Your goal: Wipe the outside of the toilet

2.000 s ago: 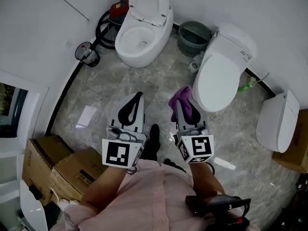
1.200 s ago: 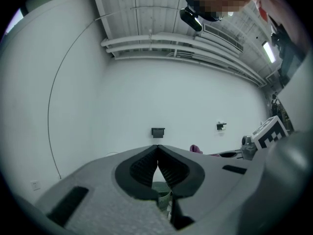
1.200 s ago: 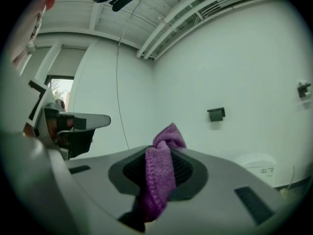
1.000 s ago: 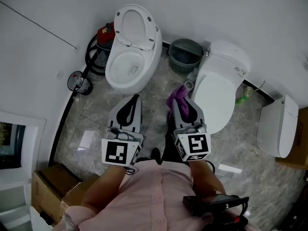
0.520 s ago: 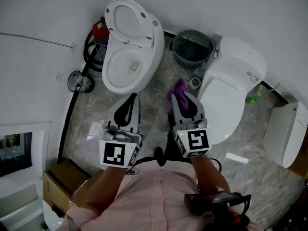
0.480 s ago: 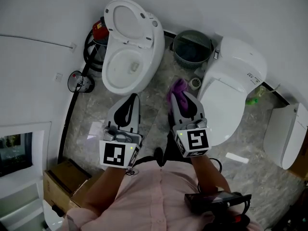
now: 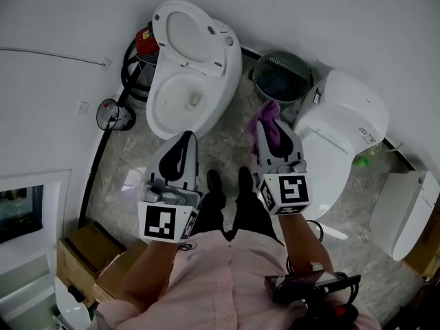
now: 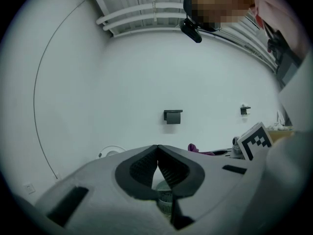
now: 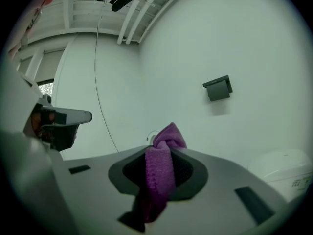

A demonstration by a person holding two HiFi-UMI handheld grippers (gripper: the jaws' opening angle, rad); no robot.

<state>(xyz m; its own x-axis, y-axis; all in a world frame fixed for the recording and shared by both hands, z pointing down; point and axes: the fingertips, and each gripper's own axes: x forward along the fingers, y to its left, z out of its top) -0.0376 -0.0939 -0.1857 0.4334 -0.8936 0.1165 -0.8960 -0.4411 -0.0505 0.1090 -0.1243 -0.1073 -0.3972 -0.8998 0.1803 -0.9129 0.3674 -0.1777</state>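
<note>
Clamped purple cloth in right hand-held gripper; pressed jaws of left hand-held gripper together, empty. Saw bare floor ahead between open toilet and closed toilet, bin partly hidden behind cloth.

Bin between left toilet and right toilet.

marble floor carries open toilet, closed toilet, basket and boxes.
</note>
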